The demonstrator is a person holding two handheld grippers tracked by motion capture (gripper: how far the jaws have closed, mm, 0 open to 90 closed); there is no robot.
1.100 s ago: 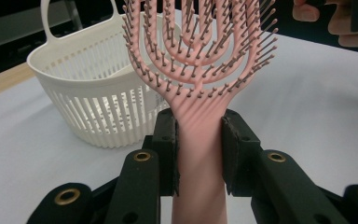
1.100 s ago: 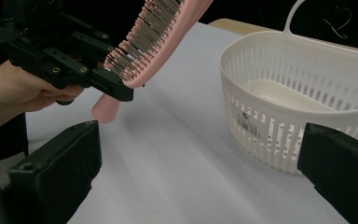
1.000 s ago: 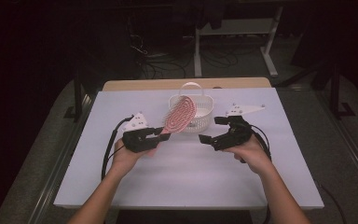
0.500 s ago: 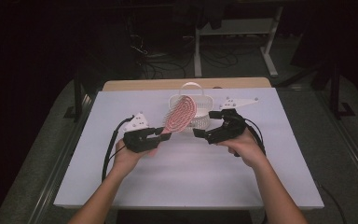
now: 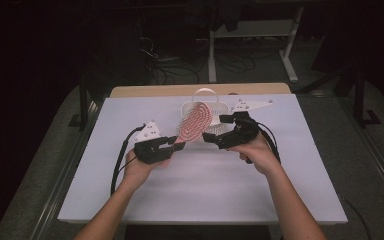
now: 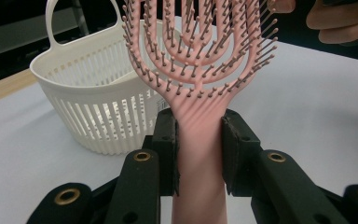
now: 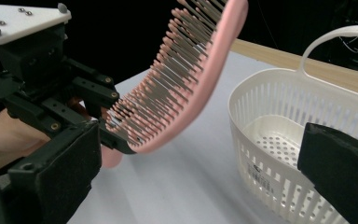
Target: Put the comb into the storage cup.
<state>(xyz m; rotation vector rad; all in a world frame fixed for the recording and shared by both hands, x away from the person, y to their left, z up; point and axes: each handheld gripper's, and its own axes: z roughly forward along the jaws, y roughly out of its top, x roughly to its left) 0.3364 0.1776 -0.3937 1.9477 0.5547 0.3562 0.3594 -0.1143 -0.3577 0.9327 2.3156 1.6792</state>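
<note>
Pinching pink hairbrush (image 6: 200, 140), left hand-held gripper (image 5: 172, 146); right hand-held gripper (image 5: 206, 137) spread beside empty white basket (image 7: 279, 112).

The hairbrush (image 6: 200, 121) is pale pink all over, its head cut into curved pink ribs, with rows of greyish bristles ending in small pink tips. The basket (image 6: 98, 107) is creamy white, its wall patterned with narrow upright slots and its floor dotted with small round holes; a small white label with dark print sits on its side. The left gripper (image 5: 172, 146) and right gripper (image 5: 209, 138) are black, each with brass-coloured rivets and a light grey three-cornered plate on top. The table (image 5: 210, 190) is a plain pale lilac-white sheet with a tan wooden strip along its far edge.
</note>
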